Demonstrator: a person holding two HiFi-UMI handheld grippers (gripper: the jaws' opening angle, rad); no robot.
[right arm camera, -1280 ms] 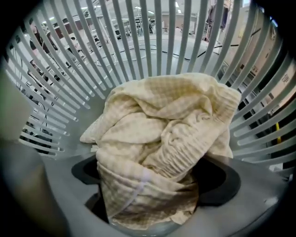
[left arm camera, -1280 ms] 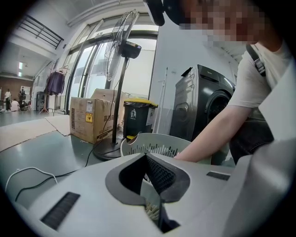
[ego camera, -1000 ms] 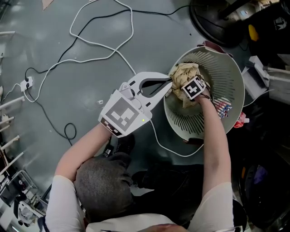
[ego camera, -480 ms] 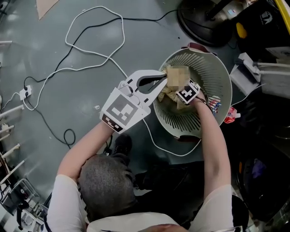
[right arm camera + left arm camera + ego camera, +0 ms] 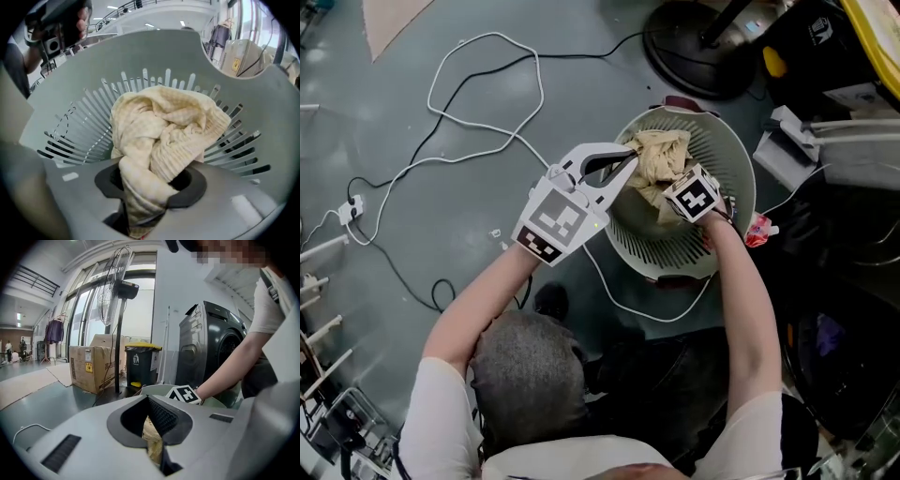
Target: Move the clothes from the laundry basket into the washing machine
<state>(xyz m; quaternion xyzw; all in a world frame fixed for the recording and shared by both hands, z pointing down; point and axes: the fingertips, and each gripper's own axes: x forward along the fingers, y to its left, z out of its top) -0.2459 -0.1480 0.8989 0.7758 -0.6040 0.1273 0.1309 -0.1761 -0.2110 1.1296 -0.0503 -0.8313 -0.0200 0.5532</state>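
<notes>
**Item 1. Garment** (image 5: 661, 157): one cream, rib-knit piece, bunched. It lies inside the rim outline of the laundry basket (image 5: 727, 155), toward the basket's 11 o'clock side in the head view. It is held at two points. Whether it hangs clear of the basket's bottom cannot be told.

**Item 2. Laundry basket:** round and pale, with a slatted wall. It stands on the grey floor (image 5: 441, 216) at 2 o'clock from the centre of the head view.

**Item 3. Left gripper** (image 5: 630, 159): reaches over the basket rim from 9 o'clock. Its jaws are brought together on a fold of the garment, with cloth pinched between the pads.

**Item 4. Right gripper** (image 5: 147, 201): points steeply down over the middle of the basket, with the forearm entering from 6 o'clock. The jaws are narrow and have just been closing, and a thick roll of the garment is clamped between them. Its marker cube (image 5: 694, 195) faces up and touches the garment at the cube's 10 o'clock edge.

**Item 5. Washing machine** (image 5: 211, 348): a dark grey front-loader at 2 o'clock in the left gripper view, beyond the basket.

**Item 6. Sundries:**
- White cable (image 5: 478, 127), looped on the floor at 10 o'clock in the head view.
- Pedestal fan (image 5: 116, 280), at 11 o'clock in the left gripper view.
- Cardboard box (image 5: 91, 366), at 9 o'clock in the same view.
- Dark bin with a yellow lid (image 5: 140, 363), standing between the box and the washing machine.
</notes>
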